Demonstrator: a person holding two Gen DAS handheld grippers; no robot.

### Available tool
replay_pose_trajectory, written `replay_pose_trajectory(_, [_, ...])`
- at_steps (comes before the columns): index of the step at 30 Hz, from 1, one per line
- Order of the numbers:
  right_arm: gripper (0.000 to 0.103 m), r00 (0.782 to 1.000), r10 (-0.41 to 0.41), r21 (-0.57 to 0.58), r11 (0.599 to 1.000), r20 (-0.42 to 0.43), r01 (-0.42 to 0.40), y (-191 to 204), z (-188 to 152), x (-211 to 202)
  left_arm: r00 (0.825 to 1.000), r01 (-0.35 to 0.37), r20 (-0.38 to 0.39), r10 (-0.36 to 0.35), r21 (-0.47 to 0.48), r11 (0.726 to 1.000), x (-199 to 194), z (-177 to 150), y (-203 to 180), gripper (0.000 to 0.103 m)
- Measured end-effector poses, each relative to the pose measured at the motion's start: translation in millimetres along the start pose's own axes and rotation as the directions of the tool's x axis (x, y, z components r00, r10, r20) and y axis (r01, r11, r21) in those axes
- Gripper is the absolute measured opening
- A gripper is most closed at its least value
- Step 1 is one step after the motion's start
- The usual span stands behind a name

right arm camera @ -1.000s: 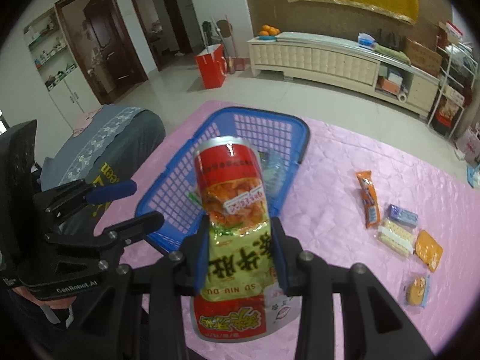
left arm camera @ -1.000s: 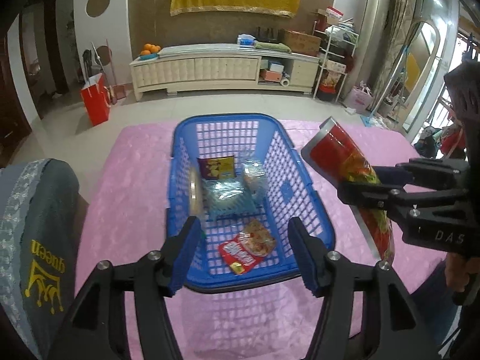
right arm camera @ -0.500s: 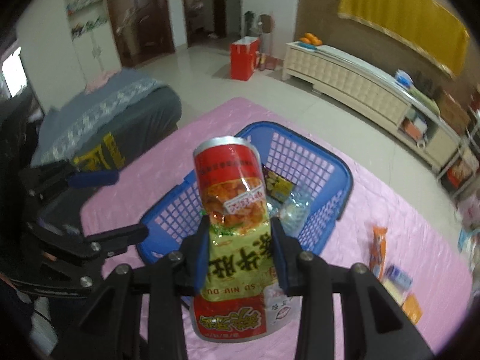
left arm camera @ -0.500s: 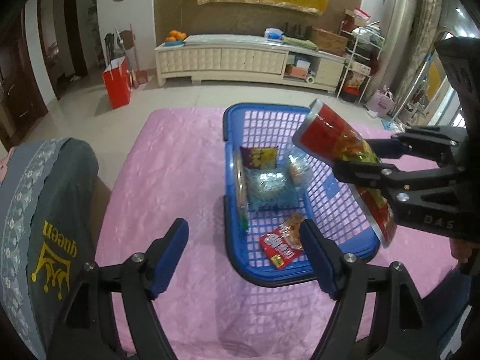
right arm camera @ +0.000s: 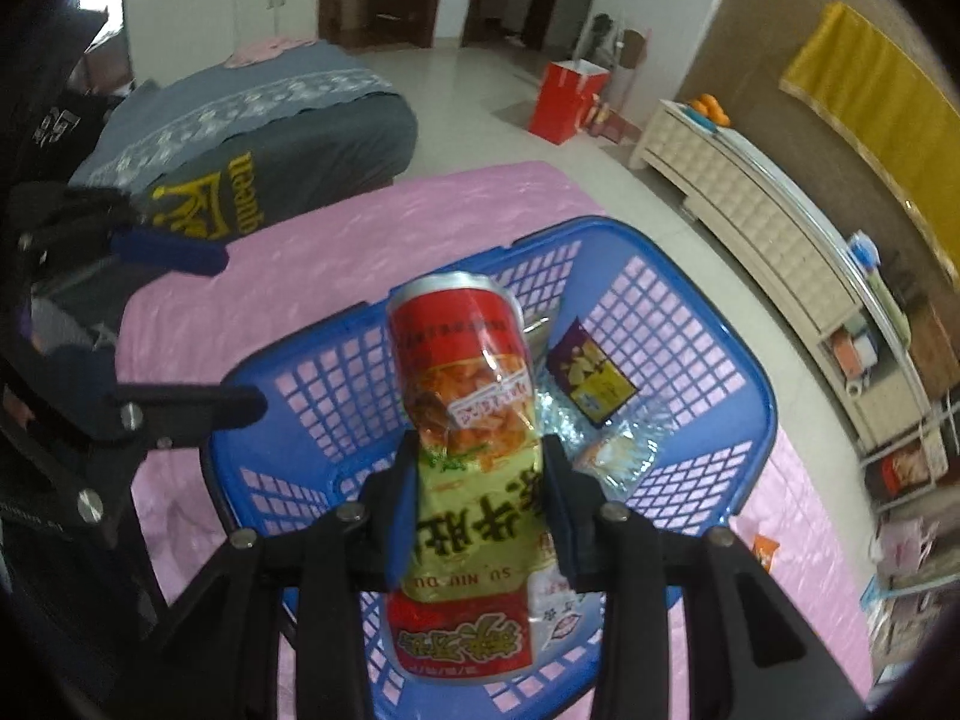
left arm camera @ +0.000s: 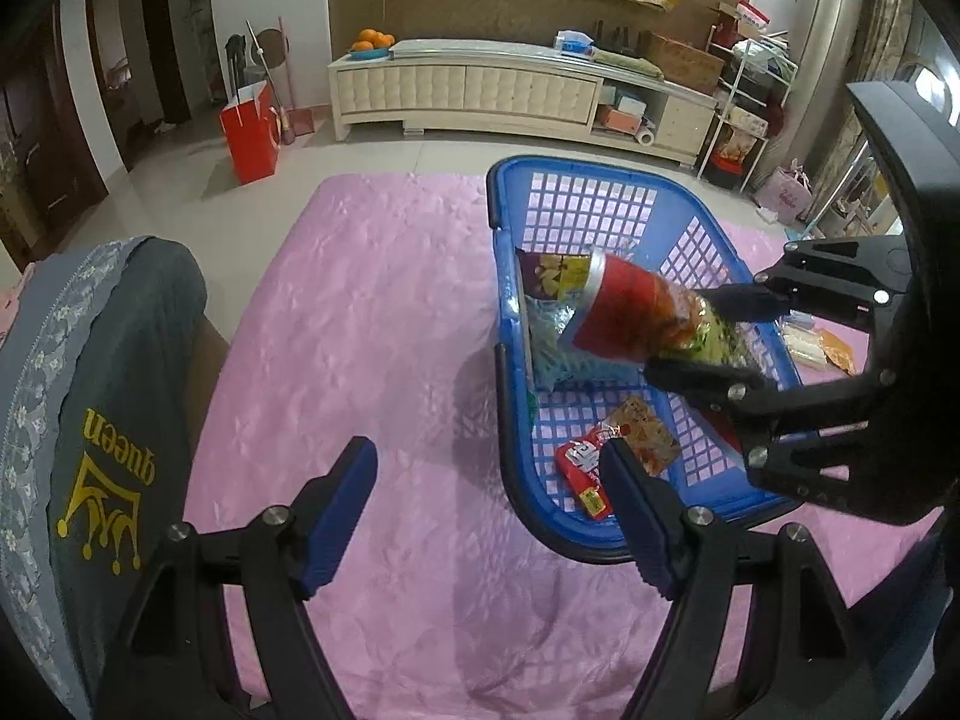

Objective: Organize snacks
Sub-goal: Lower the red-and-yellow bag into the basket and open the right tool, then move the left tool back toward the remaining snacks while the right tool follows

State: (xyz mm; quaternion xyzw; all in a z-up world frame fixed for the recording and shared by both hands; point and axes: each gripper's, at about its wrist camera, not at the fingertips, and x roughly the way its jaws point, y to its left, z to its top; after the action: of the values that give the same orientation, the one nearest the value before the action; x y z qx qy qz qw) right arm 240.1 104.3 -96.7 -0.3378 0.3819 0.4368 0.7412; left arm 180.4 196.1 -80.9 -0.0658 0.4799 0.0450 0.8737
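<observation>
right tool (right arm camera: 477,501) clamped tight around the middle of a long red-and-yellow snack pouch (right arm camera: 465,396), crinkly glossy foil, soft and puffy, with a silvery sealed end pointing forward. long axis running straight out along the fingers, tip tilted down over the blue basket (right arm camera: 708,360), so probably just a lower-and-let-go from here. pouch clearly hanging above the basket floor, not touching it yet as far as can be told. basket itself hard plastic lattice, rounded rim, sitting on the pink satiny cloth over the desk (left arm camera: 384,324). already inside: a purple-yellow packet (left arm camera: 555,273), a clear crackly bag (left arm camera: 561,348) and a flat red sachet (left arm camera: 606,456). left tool (left arm camera: 489,516) empty, jaws wide, just been opening, nothing between them, parked low beside the basket's near-left corner. right hand obviously the nearer one.
</observation>
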Motion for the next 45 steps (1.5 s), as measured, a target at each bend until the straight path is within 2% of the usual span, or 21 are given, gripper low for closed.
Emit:
replay_pose_trajectory(3, [0.045,1.0,0.017,-0.033,0.999,-0.019,-0.018,4.9,-4.7,2.5,1.0,0.002,-0.011,-0.001,0.013,1.0,1.7,-2.6,-3.6,0.075])
replay_pose_trajectory(4, [0.05,1.0,0.015,-0.039,0.999,-0.023,-0.016,6.5,-5.2,2.7,1.0,0.002,-0.013,-0.002,0.018,1.0,1.5,-3.7,-4.7,0.075])
replay_pose_trajectory(9, [0.061,0.997,0.061,-0.021,0.998,-0.056,-0.062,8.3,-7.5,0.7,1.0,-0.003,-0.016,0.003,0.035,0.999,0.4,-5.9,-11.3,0.075])
replay_pose_trajectory(12, [0.069,0.998,0.042,-0.029,0.999,-0.053,-0.044,10.5,-10.3,-4.6,1.0,-0.005,-0.009,0.005,0.041,0.999,-3.7,-6.8,-12.6,0.075])
replay_pose_trajectory(19, [0.079,0.999,0.031,0.029,0.999,-0.013,-0.031,5.8,-16.7,-30.7,1.0,-0.01,0.013,0.01,0.059,0.998,-19.3,-9.6,-20.1,0.075])
replay_pose_trajectory(28, [0.081,0.998,-0.017,0.137,0.991,0.053,0.01,-12.1,-42.0,-80.8,0.998,0.003,0.063,-0.011,0.118,0.993,-46.3,-6.7,-50.3,0.075])
replay_pose_trajectory(36, [0.081,0.993,-0.066,0.283,0.958,0.099,0.035,-43.9,-85.5,-133.6,0.994,0.036,0.094,-0.056,0.2,0.979,-62.4,-1.9,-102.0,0.075])
replay_pose_trajectory(39, [0.081,0.99,-0.091,0.316,0.947,0.108,0.053,-55.1,-102.7,-150.0,0.991,0.078,0.093,-0.101,0.223,0.972,-65.4,1.1,-123.6,0.075])
replay_pose_trajectory(45, [0.081,0.984,-0.141,0.387,0.918,0.111,0.088,-78.1,-134.7,-175.3,0.986,0.102,0.094,-0.134,0.283,0.954,-64.2,9.0,-169.6,0.075])
